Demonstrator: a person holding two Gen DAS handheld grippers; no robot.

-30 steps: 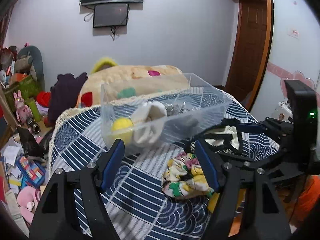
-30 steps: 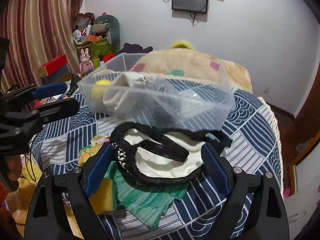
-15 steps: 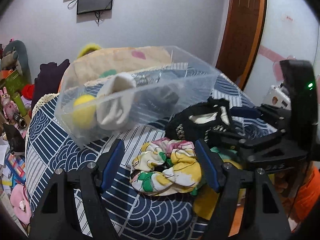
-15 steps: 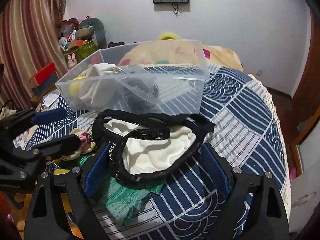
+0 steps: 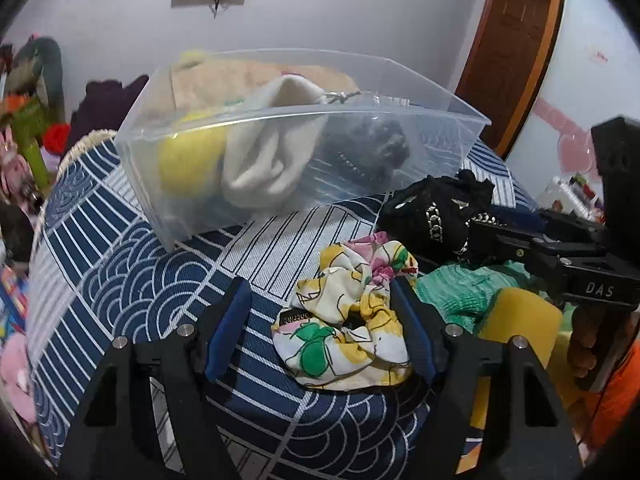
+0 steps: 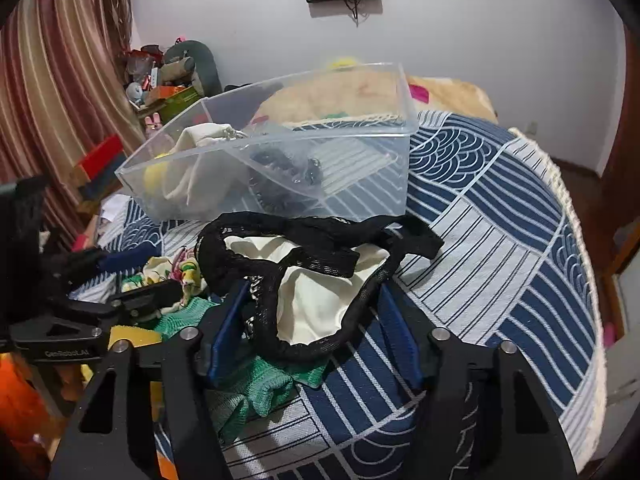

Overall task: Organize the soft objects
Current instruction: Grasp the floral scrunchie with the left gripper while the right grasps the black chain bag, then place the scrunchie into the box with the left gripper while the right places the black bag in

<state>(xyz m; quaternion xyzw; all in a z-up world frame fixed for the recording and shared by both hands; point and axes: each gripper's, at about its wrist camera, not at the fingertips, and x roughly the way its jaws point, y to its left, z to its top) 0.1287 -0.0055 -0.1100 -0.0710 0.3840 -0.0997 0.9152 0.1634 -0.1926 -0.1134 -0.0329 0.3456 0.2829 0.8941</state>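
Note:
A clear plastic bin (image 5: 420, 136) (image 6: 360, 184) stands on the blue patterned cloth and holds a yellow ball (image 5: 188, 164), a cream cloth (image 5: 272, 152) and a dark item (image 5: 372, 148). My left gripper (image 5: 320, 320) is open, its jaws either side of a floral scrunchie (image 5: 344, 320). My right gripper (image 6: 312, 328) is open, its jaws around the near edge of a black-and-cream garment (image 6: 304, 280) (image 5: 436, 216). A green knit cloth (image 6: 260, 384) (image 5: 460, 292) lies under that garment.
A yellow sponge-like block (image 5: 516, 320) lies at the table's near right edge. A beige cushion (image 6: 440, 92) lies behind the bin. Toys and boxes (image 6: 168, 80) crowd the far left by striped curtains. A wooden door (image 5: 516, 48) stands at right.
Both grippers have moved down and closer to the table. The scrunchie now lies between the left jaws and the black-and-cream garment reaches between the right jaws. The right jaws have narrowed somewhat.

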